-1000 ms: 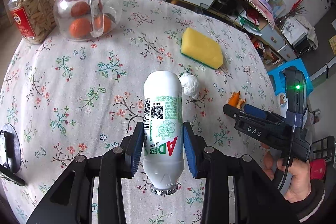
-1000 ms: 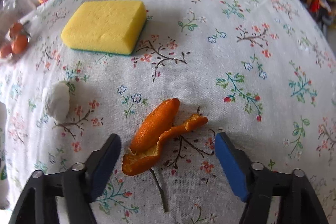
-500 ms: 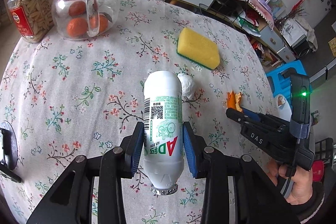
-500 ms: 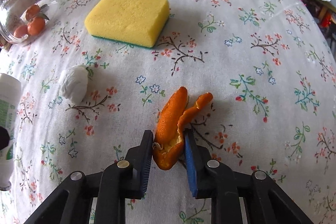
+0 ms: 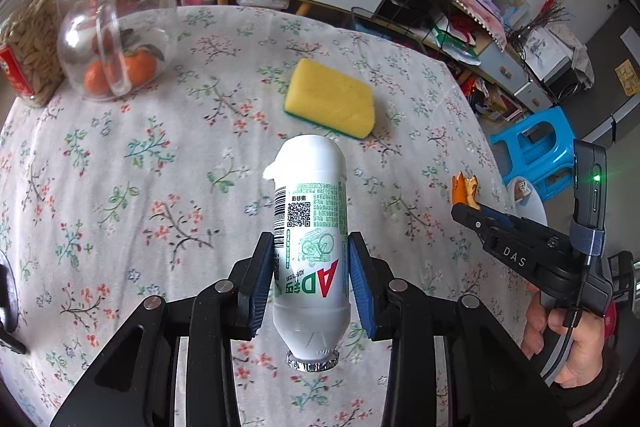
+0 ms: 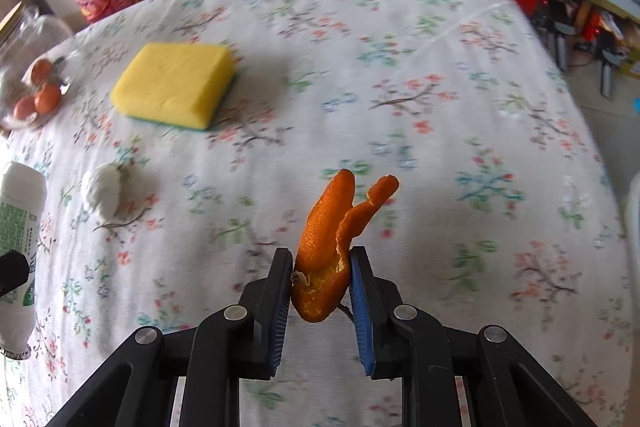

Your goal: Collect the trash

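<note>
Floral-clothed bench (image 6: 400, 27) below: my left hand-held gripper (image 5: 310, 277) clamps the white bottle (image 5: 310, 227); my right hand-held gripper (image 6: 320, 283) clamps the orange peel (image 6: 332, 235).

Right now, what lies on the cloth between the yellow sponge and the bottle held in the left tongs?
A crumpled white tissue wad lies between the sponge and the bottle. The right wrist view shows it clearly; in the left wrist view the bottle hides most of it.

Left gripper (image 5: 311, 267) tilted steeply down, jaws clamped on bottle (image 5: 310, 219). Right gripper (image 6: 322, 275) at its 3 o'clock, pinching peel (image 6: 332, 227).
</note>
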Available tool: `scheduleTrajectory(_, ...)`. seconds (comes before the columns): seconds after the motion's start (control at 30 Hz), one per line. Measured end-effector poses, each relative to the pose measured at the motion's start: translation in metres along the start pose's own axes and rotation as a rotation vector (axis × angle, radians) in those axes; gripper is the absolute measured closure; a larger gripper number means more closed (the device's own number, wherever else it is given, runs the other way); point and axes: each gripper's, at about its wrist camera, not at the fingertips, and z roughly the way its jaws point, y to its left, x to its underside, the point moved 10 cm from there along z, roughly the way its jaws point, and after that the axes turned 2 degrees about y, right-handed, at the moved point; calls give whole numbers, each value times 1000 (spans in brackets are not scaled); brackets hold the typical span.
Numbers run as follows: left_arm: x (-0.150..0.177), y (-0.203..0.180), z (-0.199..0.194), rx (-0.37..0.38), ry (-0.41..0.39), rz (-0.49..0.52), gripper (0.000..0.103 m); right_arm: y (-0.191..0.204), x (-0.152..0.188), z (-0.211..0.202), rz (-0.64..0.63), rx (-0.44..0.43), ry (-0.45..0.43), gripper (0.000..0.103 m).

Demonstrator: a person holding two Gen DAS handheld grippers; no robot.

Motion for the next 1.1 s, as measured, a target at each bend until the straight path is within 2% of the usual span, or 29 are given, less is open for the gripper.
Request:
scheduleTrajectory(0.77,-1,-111,35,86,23,122,65,-147,13,-51,202,59,-44,78)
scheduleTrajectory(1.1,12,-148,52,112,58,157,65,-239,34,-76,343,89,-60,83)
